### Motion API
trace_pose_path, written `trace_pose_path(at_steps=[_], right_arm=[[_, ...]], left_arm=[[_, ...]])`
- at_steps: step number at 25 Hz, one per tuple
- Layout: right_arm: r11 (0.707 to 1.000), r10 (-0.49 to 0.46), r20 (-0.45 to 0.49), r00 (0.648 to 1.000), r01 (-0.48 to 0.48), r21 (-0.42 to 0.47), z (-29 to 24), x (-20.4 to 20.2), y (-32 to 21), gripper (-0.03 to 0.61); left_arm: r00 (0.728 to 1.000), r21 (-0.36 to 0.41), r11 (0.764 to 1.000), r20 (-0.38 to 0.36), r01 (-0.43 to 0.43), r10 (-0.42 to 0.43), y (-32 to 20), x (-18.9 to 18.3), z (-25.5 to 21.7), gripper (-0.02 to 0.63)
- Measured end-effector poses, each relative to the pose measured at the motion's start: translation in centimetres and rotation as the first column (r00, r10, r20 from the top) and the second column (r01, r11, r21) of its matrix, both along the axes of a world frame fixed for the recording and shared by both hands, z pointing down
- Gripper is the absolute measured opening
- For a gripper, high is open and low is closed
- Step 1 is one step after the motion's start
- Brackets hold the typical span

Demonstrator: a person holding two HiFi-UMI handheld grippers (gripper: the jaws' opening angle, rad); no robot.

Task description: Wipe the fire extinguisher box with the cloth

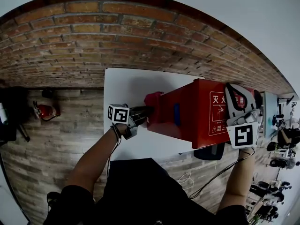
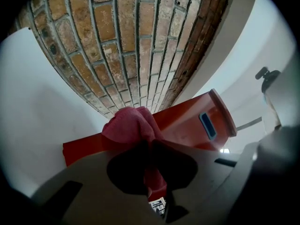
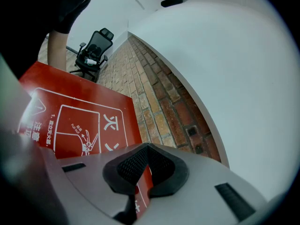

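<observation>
The red fire extinguisher box (image 1: pixel 192 111) stands on a white surface (image 1: pixel 124 86) against the brick wall. A pink-red cloth (image 1: pixel 153 99) is pressed to the box's left side, and my left gripper (image 1: pixel 146 111) is shut on it. In the left gripper view the cloth (image 2: pixel 133 125) bunches out between the jaws of the left gripper (image 2: pixel 150 146), lying on the red box (image 2: pixel 187 123). My right gripper (image 1: pixel 241 97) sits at the box's right end. In the right gripper view its pads (image 3: pixel 146 165) are shut on a thin red edge of the box (image 3: pixel 79 121), beside the white printed label.
The brick wall (image 1: pixel 140 32) runs right behind the box. A small red extinguisher (image 1: pixel 44 110) lies on the wood floor at the left. Cables (image 1: pixel 187 179) trail near my feet, and equipment (image 1: pixel 281 144) crowds the right. An office chair (image 3: pixel 96 48) stands further off.
</observation>
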State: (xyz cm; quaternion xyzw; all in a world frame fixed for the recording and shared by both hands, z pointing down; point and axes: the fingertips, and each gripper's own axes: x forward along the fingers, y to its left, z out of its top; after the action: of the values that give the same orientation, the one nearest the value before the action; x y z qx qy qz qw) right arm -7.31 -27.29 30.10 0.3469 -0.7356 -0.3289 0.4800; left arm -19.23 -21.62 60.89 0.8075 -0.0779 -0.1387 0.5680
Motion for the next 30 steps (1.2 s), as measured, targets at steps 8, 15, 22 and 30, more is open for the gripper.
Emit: trace_pose_path(at_steps=[8,15,22,30], right_arm=[[1.0,-0.002,-0.006,1.0,0.002,0.0,0.1,0.0,0.0,0.02],[1.0,-0.002,-0.004,1.0,0.002,0.0,0.1,0.0,0.0,0.02],[1.0,0.003,-0.004,1.0,-0.003,-0.004,0.1,0.1,0.0,0.02],[1.0,0.002,0.005,1.0,-0.002,-0.004,0.1,0.0,0.0,0.02]], left_arm=[[1.0,-0.011,1.0,0.009,0.013,-0.013,-0.1,0.0,2.7,0.063],[0.999,-0.017,1.0,0.032,0.013,-0.012,-0.3,0.0,4.6,0.063],[0.996,-0.04,0.999,0.093,-0.003,0.007,-0.3,0.2,7.4,0.063],[0.985,-0.051,0.999,0.172,-0.014,0.022,-0.4,0.3,10.3,0.063]])
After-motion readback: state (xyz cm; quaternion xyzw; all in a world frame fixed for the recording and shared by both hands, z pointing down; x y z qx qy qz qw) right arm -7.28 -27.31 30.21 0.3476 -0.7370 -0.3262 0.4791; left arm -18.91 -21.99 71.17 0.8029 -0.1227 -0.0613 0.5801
